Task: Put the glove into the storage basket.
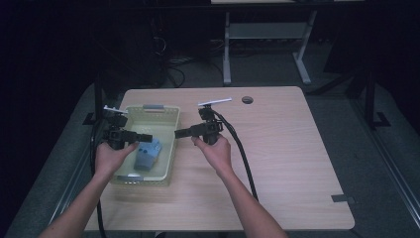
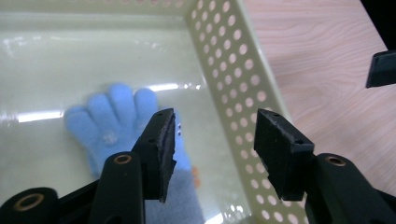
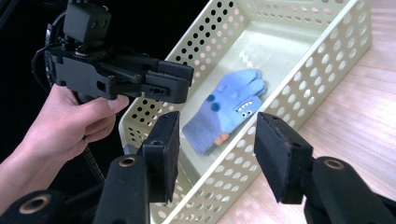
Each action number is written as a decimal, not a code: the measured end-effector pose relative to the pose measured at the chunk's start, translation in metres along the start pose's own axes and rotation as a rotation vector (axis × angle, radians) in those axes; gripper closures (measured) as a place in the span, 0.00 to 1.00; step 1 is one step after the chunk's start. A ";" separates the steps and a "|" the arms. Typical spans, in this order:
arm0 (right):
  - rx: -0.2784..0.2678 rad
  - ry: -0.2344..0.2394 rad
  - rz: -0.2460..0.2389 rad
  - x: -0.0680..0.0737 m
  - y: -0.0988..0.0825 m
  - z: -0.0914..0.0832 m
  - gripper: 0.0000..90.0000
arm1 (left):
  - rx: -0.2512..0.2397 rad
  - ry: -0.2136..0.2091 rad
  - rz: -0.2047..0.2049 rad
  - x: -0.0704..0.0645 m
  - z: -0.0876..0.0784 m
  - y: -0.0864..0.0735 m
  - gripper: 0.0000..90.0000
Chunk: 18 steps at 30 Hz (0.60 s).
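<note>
Blue knit glove [image 3: 227, 110] lies flat on the floor of the pale perforated basket [image 3: 322, 65], under the left tongs [image 2: 212, 140] and apart from the right tongs [image 3: 215, 154]; its long axis runs along the basket, fingers toward the far end. Both tongs gape empty, so the drop looks done, and next calls for drawing clear over the worktop [image 1: 277, 148]

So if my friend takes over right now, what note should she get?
Left gripper: jaws apart, nothing between them, over the basket.
Right gripper: jaws apart, empty, over the table just right of the basket.
Glove: blue, lying flat on the basket floor, touched by nobody.
Done, it seems: glove is in the basket.
Left: probably just pull both hands back.
</note>
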State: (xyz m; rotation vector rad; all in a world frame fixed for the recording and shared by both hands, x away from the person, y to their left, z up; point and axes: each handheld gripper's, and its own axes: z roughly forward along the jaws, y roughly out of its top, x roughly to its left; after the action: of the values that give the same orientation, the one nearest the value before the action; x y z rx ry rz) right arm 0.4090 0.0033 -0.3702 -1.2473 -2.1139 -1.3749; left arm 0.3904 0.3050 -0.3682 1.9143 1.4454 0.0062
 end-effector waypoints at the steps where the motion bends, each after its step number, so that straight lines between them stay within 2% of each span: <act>1: 0.000 0.003 -0.003 -0.001 0.000 -0.001 0.55 | -0.006 0.000 0.001 -0.002 0.000 0.001 0.52; 10: -0.013 0.001 -0.003 -0.005 0.000 -0.017 0.53 | -0.035 -0.013 0.004 -0.010 0.001 0.005 0.48; 18: -0.032 -0.001 0.008 -0.011 -0.001 -0.033 0.50 | -0.054 -0.020 0.031 -0.022 0.001 0.010 0.45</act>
State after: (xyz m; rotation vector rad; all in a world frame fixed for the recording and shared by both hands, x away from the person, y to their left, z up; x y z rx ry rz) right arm 0.4084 -0.0306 -0.3614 -1.2679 -2.0933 -1.4107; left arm 0.3909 0.2854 -0.3550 1.8880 1.3884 0.0399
